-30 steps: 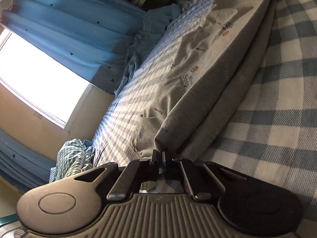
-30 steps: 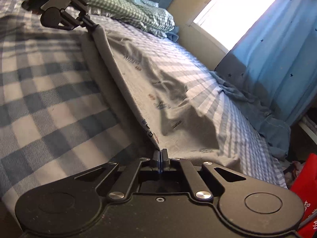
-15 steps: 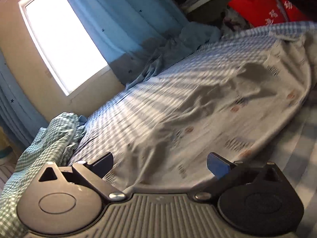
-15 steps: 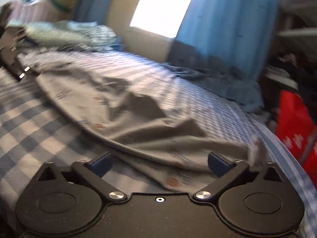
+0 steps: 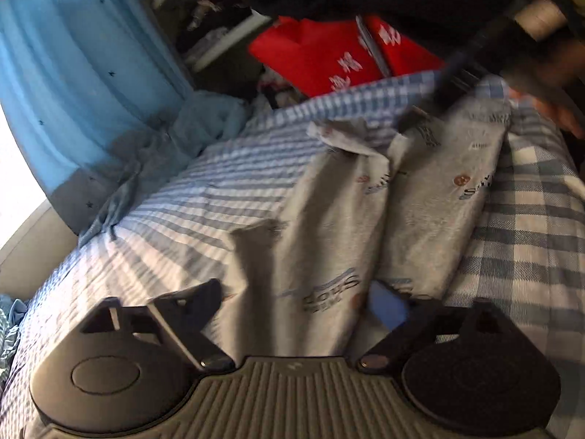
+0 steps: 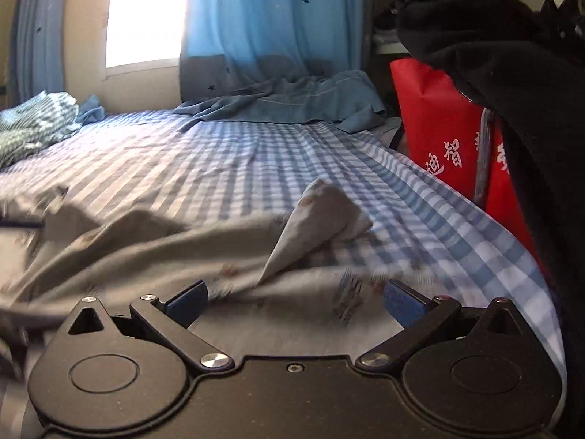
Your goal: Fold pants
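Grey printed pants (image 5: 365, 201) lie lengthwise on the blue checked bed sheet (image 5: 219, 197), folded along their length, with wrinkles. My left gripper (image 5: 299, 298) hovers low over the near end of the pants. Its jaws stand apart and are closing, with cloth under the gap and no pad pressing on it. In the right wrist view the pants (image 6: 146, 248) spread to the left, and one corner (image 6: 318, 216) stands up in a peak. My right gripper (image 6: 296, 298) is open over the cloth and holds nothing. It also shows blurred at the pants' far end (image 5: 413, 120).
A red bag (image 6: 438, 128) stands beside the bed's right edge. A dark sleeve (image 6: 530, 109) fills the right side. A blue garment (image 6: 292, 98) lies crumpled under the blue curtain (image 6: 256, 18). Green checked bedding (image 6: 33, 120) is bunched at the far left.
Both grippers were shut on the pants' folded edge, stretching it between them. They have let go, opened wide and swung across the bed; the pants now rest loose on the sheet.
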A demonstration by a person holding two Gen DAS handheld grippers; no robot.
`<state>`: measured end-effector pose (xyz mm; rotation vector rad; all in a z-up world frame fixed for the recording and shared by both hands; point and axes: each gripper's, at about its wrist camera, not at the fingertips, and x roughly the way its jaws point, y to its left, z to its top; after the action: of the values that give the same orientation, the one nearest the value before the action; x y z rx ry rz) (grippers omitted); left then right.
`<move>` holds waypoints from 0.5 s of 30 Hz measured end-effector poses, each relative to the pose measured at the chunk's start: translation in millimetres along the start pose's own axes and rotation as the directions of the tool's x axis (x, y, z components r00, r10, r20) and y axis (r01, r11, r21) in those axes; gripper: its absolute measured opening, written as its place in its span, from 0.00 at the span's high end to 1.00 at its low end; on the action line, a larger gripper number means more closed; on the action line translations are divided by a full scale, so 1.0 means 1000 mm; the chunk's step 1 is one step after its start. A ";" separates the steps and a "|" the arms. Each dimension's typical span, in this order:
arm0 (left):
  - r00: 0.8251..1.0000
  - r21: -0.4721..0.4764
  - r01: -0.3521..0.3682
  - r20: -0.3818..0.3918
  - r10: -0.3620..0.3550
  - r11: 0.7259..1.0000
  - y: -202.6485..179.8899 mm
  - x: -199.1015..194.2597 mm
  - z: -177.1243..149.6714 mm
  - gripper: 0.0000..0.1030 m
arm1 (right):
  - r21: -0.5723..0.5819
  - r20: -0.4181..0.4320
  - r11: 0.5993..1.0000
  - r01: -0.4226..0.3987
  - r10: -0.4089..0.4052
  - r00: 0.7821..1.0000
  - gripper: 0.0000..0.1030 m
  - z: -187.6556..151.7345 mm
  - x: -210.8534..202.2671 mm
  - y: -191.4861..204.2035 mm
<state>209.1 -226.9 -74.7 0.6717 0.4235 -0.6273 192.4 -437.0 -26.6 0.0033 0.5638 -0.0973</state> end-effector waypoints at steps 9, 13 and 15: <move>0.997 0.125 0.071 -0.051 -0.065 0.990 -0.030 0.005 0.001 0.85 | -0.041 -0.154 0.997 0.057 -0.063 0.986 0.11 0.090 0.113 0.013; 0.996 0.115 0.059 -0.077 -0.050 0.992 -0.034 0.011 0.005 1.00 | -0.248 -0.195 0.949 0.197 -0.248 0.949 0.27 0.091 0.152 0.038; 0.993 0.050 0.072 -0.092 -0.068 0.996 -0.028 0.012 0.010 1.00 | -0.221 -0.248 0.951 0.214 -0.267 0.931 0.54 0.090 0.162 0.030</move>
<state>201.3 -255.5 -86.7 0.7408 0.5178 -0.6783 379.8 -424.9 -37.5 -0.2440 0.8503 -0.2867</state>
